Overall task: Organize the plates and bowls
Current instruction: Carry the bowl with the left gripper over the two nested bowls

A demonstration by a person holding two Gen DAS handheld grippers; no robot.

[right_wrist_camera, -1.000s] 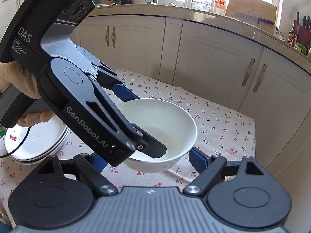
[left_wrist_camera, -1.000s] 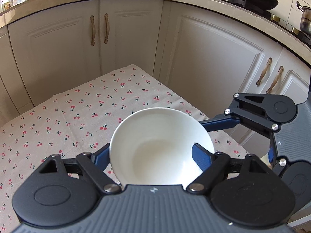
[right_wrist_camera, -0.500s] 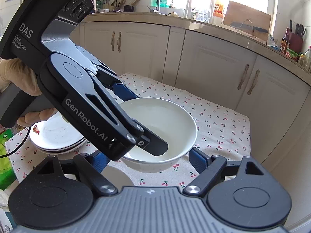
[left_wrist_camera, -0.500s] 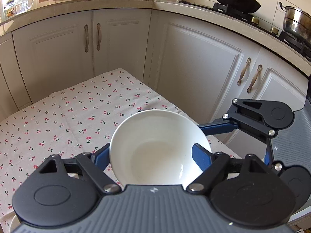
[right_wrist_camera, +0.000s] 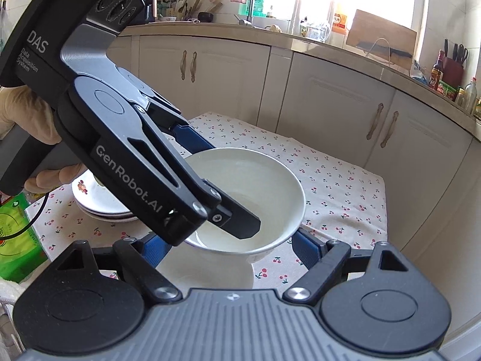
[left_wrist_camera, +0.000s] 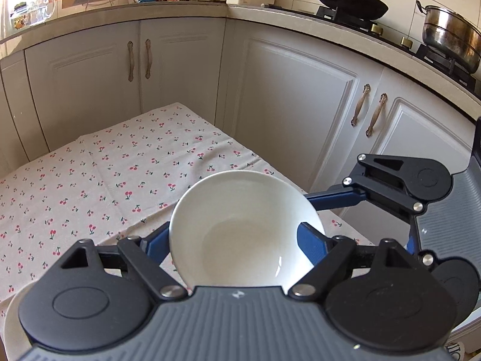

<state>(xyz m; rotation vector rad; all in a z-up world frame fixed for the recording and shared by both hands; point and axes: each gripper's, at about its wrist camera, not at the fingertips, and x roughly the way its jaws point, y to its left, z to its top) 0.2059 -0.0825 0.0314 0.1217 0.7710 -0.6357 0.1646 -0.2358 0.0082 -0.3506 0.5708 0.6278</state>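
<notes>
A glossy white ceramic bowl (left_wrist_camera: pixel 245 230) hangs above the cherry-print tablecloth (left_wrist_camera: pixel 99 180), carried between both tools. The left gripper (left_wrist_camera: pixel 237 237) has its blue-padded fingers (left_wrist_camera: pixel 309 245) closed against opposite sides of the bowl's wall. The right gripper (right_wrist_camera: pixel 231 245) also straddles the bowl, its blue fingers (right_wrist_camera: pixel 305 248) set against the outside on either side, so both sets of jaws look clamped on it, though the exact pad contact on the right is partly hidden by the left tool.

By the look of it, the task is partway through. A stack of white plates (right_wrist_camera: pixel 99 201) with a small flower print already sits on the cloth, and another pale round dish (right_wrist_camera: pixel 207 270) lies directly beneath the raised bowl. This bowl is not yet set down, and seems bound for that dish.

The right wrist view alone shows the plate stack, the dish below, a green packet (right_wrist_camera: pixel 15 234) at the table edge and the gloved hand (right_wrist_camera: pixel 27 126) holding the left tool. The left wrist view alone shows the black wok (left_wrist_camera: pixel 350 4) and steel pot (left_wrist_camera: pixel 451 36) on the stove.
</notes>
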